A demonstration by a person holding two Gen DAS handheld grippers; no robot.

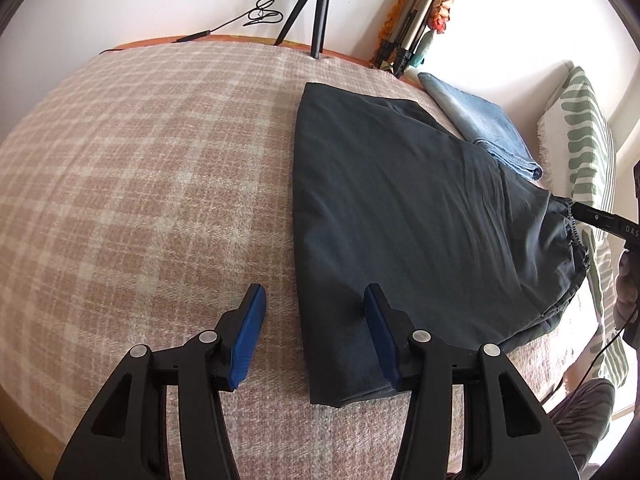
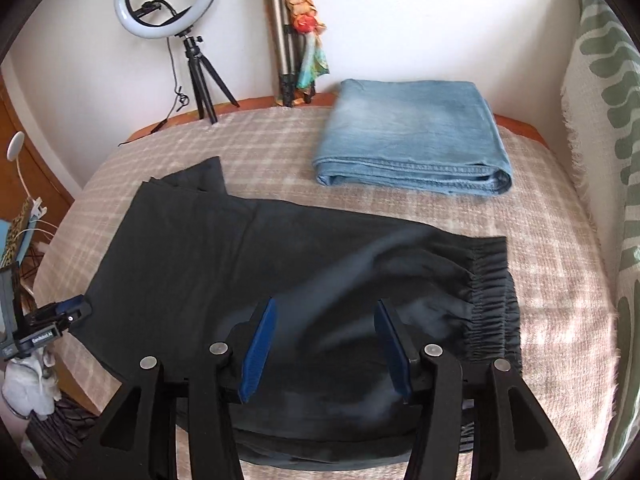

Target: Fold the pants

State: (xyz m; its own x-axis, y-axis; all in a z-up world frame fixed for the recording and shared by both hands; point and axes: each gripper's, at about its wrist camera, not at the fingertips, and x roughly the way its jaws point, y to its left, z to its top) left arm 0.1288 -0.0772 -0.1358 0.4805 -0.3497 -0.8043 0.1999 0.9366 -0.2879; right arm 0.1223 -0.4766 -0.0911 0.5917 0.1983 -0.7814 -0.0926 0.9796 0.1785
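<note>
Each hand-held gripper is built of matte black plastic. On the left hand-held gripper (image 1: 314,306), two angular arms with triangular cut-outs carry short links, joined by four round silver pivot screws, and each finger (image 1: 250,334) ends in a ribbed blue pad. The right hand-held gripper (image 2: 326,318) has the same black arms, silver screws and blue pads (image 2: 260,354). Seen from the right wrist, the left one's side bears a small white label with lettering too small to read. A thin black cable (image 1: 600,354) hangs by the person's grey ribbed sleeve (image 1: 584,412).
</note>
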